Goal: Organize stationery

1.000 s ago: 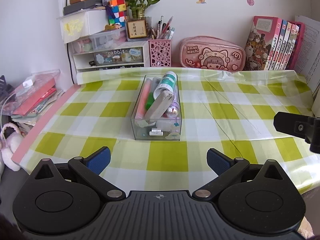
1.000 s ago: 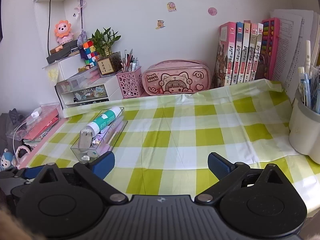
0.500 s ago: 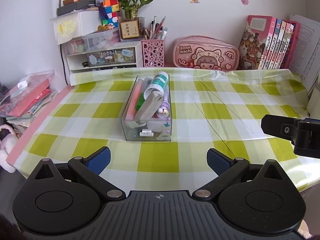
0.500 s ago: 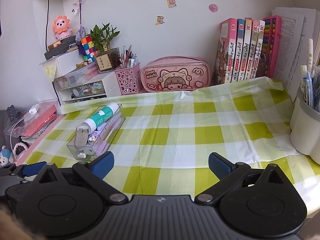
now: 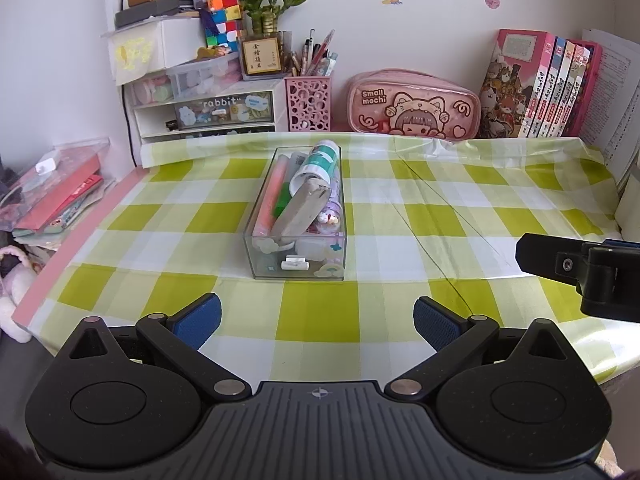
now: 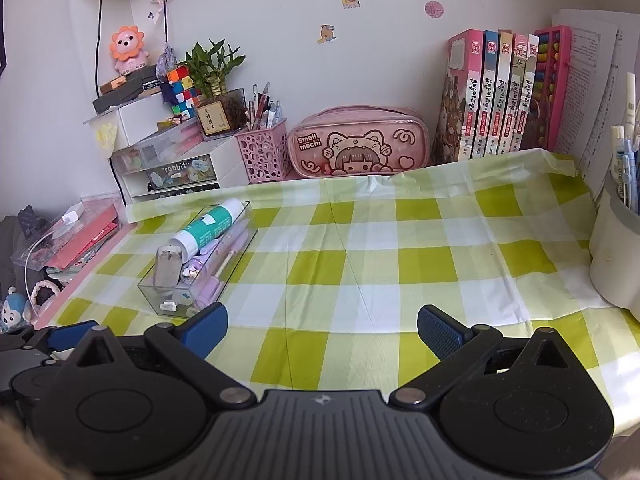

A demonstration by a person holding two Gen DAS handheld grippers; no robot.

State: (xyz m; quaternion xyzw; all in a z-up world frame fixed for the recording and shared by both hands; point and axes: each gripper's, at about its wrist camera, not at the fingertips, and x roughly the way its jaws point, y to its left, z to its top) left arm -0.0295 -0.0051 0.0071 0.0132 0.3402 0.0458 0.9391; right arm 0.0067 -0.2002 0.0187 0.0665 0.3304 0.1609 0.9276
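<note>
— Both cameras are seeing a bit more of the room than a moment ago, so the two tongs are backing away from the clear plastic box (image 5: 295, 216) full of pens, a green-and-white glue stick (image 5: 317, 164) and a grey eraser (image 5: 304, 209).

— What does that mean?

— I think the tidying is nearly done. The box is sitting in the middle of the green-and-white checked tablecloth (image 5: 320, 312), a little to the left, and nothing is lying loose.

— Are the tongs holding anything?

— No. The left gripper (image 5: 317, 322) is standing wide open and empty. The right gripper (image 6: 322, 330) is wide open too, touching nothing.
</note>
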